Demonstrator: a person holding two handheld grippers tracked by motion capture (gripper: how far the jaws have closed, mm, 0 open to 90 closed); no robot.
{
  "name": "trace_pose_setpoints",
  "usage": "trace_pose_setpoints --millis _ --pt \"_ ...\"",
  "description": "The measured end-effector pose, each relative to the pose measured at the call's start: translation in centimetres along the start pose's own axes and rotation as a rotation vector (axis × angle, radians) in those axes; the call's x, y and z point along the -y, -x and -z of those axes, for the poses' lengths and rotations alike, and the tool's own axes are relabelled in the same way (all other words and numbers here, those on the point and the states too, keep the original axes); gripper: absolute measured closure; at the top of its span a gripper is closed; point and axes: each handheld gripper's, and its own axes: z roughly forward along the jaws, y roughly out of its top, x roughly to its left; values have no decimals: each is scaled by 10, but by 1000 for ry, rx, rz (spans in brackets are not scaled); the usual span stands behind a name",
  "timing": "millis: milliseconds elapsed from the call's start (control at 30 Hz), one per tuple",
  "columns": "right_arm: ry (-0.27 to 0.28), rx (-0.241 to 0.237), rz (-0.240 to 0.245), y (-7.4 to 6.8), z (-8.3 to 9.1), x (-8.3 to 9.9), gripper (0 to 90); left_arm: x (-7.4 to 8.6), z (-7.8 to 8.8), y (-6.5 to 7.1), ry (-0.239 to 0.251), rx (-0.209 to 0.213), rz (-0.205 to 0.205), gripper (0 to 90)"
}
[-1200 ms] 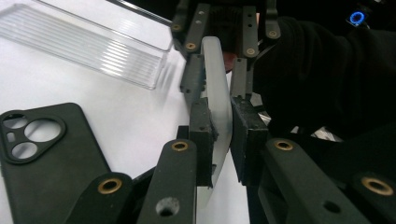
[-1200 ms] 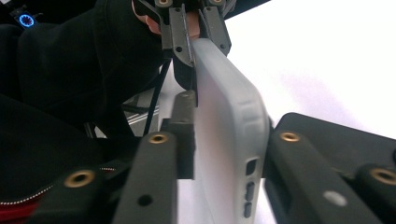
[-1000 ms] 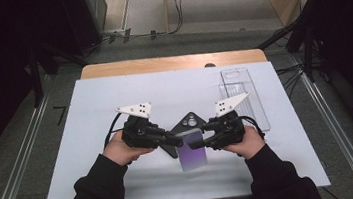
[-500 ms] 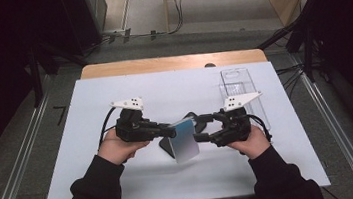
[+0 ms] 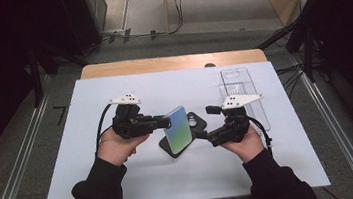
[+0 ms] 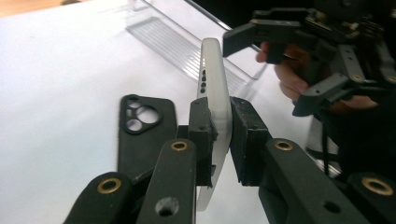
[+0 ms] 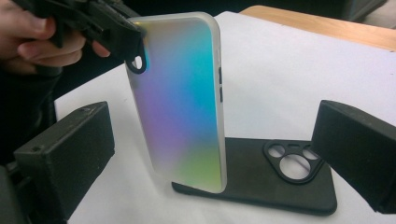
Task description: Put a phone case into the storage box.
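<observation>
iridescent phone case (image 5: 178, 129): stood on its lower edge, upright and a little tilted, on top of the black phone case; frosted rim with side buttons, rainbow sheen on its back.
black phone case (image 5: 194, 128): lay flat on the mat under it, camera cut-outs toward the far side.
left gripper (image 6: 219, 133): clenched on the iridescent case's edge, a pad on each face, holding it upright.
right gripper (image 7: 212, 151): jaws had just been opening and stood wide apart, one either side of the iridescent case without touching it.
step in hand: seemingly a hand-over; the right had let go and the left alone carried the case.
next move: probably either laying the iridescent case down beside the black one or regripping with the right; that calls for keeping the left's pinch steady, since a narrow edge grip may let the case swing.
clear tray (image 5: 242, 95): empty-looking, at the far right of the mat, well apart from both cases.
surface: white mat (image 5: 124, 186) on a wooden table (image 5: 170, 63).
room: dark stands at both sides, cables on a grey floor beyond.
</observation>
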Motion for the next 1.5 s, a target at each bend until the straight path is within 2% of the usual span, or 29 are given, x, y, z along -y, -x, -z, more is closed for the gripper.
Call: trace_pose_setpoints --millis 67,167,400,433,500,767,967,1100,1167,1367,1500 --pt "-3 48 -3 -4 -6 0 0 -1 -3 4 3 -33 11 806" --pt "7 71 -6 -8 -11 0 0 -1 -5 7 19 -56 27 806" --pt "6 115 -4 -18 -21 0 0 -1 -10 11 29 -72 46 805" --pt "3 137 2 -21 -25 0 0 -1 -11 12 33 -75 59 804" --pt "-5 149 10 -24 -29 0 0 -2 -12 14 39 -84 57 805" --pt "-10 165 -11 -31 -42 0 0 -2 -18 23 32 -92 64 804" --pt "-5 199 -21 -34 -47 1 0 -1 -22 25 32 -94 72 804" --pt "-10 197 -13 -34 -48 2 122 0 -23 26 31 -87 75 803" --pt "-18 209 5 -35 -48 2 133 0 -25 28 31 -92 70 803" --pt "-38 193 -6 -33 -47 3 145 1 -26 27 31 -87 78 802" --pt "-38 195 -2 -34 -47 1 148 0 -25 28 32 -87 69 794"
